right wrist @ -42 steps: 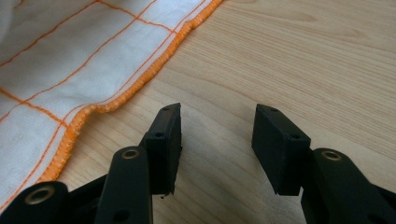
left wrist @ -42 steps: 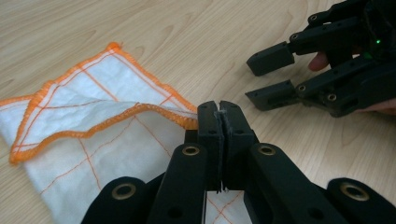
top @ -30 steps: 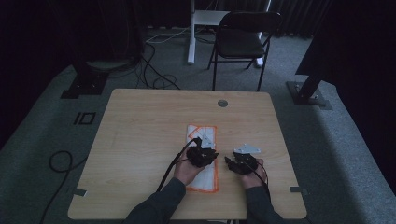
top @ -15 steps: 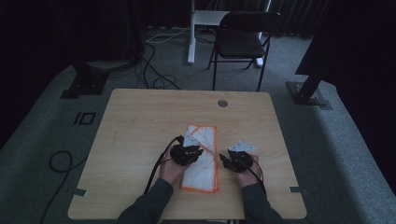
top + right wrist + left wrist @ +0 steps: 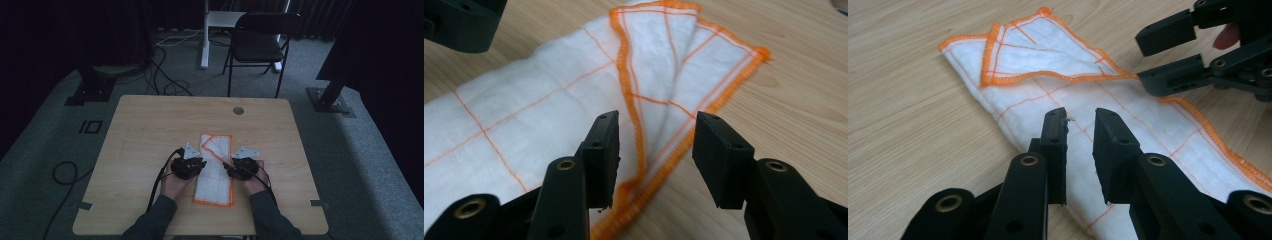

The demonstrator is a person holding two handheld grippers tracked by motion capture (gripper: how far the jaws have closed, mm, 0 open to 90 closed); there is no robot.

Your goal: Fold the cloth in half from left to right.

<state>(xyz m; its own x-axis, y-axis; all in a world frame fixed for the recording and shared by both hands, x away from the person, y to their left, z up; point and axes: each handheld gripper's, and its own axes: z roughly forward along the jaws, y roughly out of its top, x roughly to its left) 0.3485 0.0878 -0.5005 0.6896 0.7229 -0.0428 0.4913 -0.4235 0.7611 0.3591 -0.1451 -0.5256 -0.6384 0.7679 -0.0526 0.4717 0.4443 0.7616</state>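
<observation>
Cloth: white cleaning cloth [image 5: 216, 170] with orange stitched border and thin orange grid lines, folded into a long strip; lies flat on the near middle of the table, between the two grippers, one far corner folded back over itself.
Left gripper: left gripper [image 5: 1079, 132] just at the cloth's left edge, held in the person's left hand [image 5: 175, 184]; jaws parted by a narrow gap, above the white fabric, nothing pinched between them.
Right gripper: right gripper [image 5: 655, 145] at the cloth's right edge, in the right hand [image 5: 254, 183]; jaws spread wide, straddling the orange hem where the folded layers overlap, pads clear of the fabric.
Table: light wooden table [image 5: 150, 130], round grommet [image 5: 238, 110] near the far edge.
Surroundings: black folding chair [image 5: 260, 40] beyond the table; cables [image 5: 165, 75] on grey carpet.
</observation>
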